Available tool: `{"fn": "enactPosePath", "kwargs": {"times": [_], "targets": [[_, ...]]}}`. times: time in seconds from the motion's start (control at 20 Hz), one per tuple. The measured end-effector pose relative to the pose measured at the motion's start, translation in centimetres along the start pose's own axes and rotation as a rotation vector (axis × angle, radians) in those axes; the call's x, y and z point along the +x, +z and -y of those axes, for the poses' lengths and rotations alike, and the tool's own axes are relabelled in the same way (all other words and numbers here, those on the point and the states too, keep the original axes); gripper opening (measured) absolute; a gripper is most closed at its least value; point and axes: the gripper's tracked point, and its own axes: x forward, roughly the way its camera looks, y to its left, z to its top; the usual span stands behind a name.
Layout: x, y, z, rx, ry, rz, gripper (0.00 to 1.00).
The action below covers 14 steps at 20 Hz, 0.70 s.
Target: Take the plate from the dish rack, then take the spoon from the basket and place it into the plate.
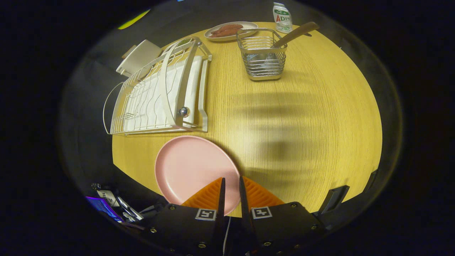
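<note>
Currently the gripper (231,186) hangs above the near part of a round wooden table (320,117), fingers drawn close with only a narrow slit between them. The pink plate (192,167) lies flat on the table; its near-right rim runs under the fingertips and shows through the slit, but whether the pads pinch the rim or merely sit over it cannot be told. Dish rack (160,92) stands beyond the jaws and left, just past the plate, with no plate in its slots. So the first step reads as done or in its last instant. Wire basket (262,53) sits well beyond the jaws, slightly right, the spoon (296,33) leaning out of it, handle angled up and right. Another plate holding food (231,30) and a small bottle (282,17) stand behind the basket. Next move, by judgement: free the plate if held, travel forward, widen the jaws, and close on the spoon's handle above the basket rim.
</note>
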Motion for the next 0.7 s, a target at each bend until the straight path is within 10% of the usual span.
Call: {"fn": "enactPosePath", "kwargs": {"times": [0.3,0.7], "targets": [[-1.1,1.3,0.6,-0.055,-0.033,0.042,0.22],[-6.5,7.7,2.1,-0.151,-0.126,0.433,0.31]]}}
